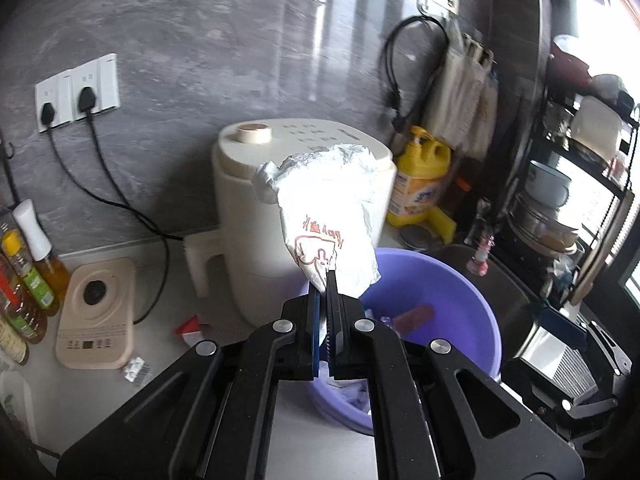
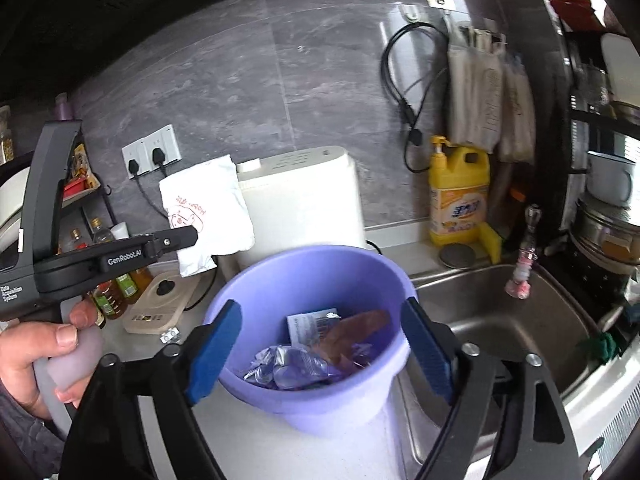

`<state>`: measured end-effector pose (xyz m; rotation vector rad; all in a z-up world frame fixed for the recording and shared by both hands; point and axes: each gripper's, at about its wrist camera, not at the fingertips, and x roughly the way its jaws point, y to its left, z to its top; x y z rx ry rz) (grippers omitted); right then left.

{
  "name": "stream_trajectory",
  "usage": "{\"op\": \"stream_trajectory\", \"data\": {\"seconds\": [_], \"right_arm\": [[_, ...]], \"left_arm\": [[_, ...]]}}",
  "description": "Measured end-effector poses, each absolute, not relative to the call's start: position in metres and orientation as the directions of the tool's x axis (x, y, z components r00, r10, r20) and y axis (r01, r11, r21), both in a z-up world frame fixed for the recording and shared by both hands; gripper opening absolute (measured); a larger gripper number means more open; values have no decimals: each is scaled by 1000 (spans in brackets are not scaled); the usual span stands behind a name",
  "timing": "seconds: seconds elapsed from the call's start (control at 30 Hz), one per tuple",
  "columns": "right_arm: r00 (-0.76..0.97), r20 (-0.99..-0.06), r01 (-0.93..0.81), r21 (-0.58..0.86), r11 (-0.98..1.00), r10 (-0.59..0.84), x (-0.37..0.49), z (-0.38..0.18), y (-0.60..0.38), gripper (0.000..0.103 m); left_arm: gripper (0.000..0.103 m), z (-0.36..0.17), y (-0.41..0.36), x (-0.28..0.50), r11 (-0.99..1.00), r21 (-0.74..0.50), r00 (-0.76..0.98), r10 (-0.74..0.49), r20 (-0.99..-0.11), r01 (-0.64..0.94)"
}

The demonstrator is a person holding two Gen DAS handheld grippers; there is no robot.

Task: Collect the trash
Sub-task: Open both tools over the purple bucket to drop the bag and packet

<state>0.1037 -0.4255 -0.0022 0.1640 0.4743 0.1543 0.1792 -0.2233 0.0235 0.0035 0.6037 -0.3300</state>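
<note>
My left gripper (image 1: pixel 325 280) is shut on a crumpled white bag with red print (image 1: pixel 328 216), held up just left of and above a purple basin (image 1: pixel 460 300). In the right wrist view that bag (image 2: pixel 208 208) hangs from the left gripper (image 2: pixel 192 236), which a hand (image 2: pixel 36 352) grips at the left. My right gripper (image 2: pixel 320 344) stands open in front of the purple basin (image 2: pixel 256 292), its blue pads (image 2: pixel 216 348) apart with nothing pinched. Inside the basin lie shiny wrappers (image 2: pixel 288 368), a printed packet (image 2: pixel 310 326) and a brown piece (image 2: pixel 352 328).
A cream appliance (image 1: pixel 256 216) stands behind the basin, with a yellow detergent bottle (image 2: pixel 458 196) and a steel sink (image 2: pixel 500 320) to the right. Oil bottles (image 1: pixel 28 280), a beige base unit (image 1: pixel 96 316) and small scraps (image 1: pixel 136 370) lie on the counter at left. A dish rack (image 1: pixel 580 200) fills the right.
</note>
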Motion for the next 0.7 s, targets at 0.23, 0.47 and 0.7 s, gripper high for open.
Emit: {"op": "stream_trajectory", "data": {"seconds": [0.23, 0.47, 0.7], "right_arm": [[890, -431, -71, 189, 980, 147, 91, -6, -436, 96], [885, -446, -50, 194, 980, 134, 90, -13, -437, 96], [886, -435, -75, 208, 975, 161, 94, -14, -426, 96]], "left_arm": [[4, 13, -242, 183, 921, -107, 714, -359, -601, 374], [64, 8, -230, 183, 897, -174, 680, -424, -598, 406], [84, 11, -200, 183, 932, -148, 725, -353, -592, 332]]}}
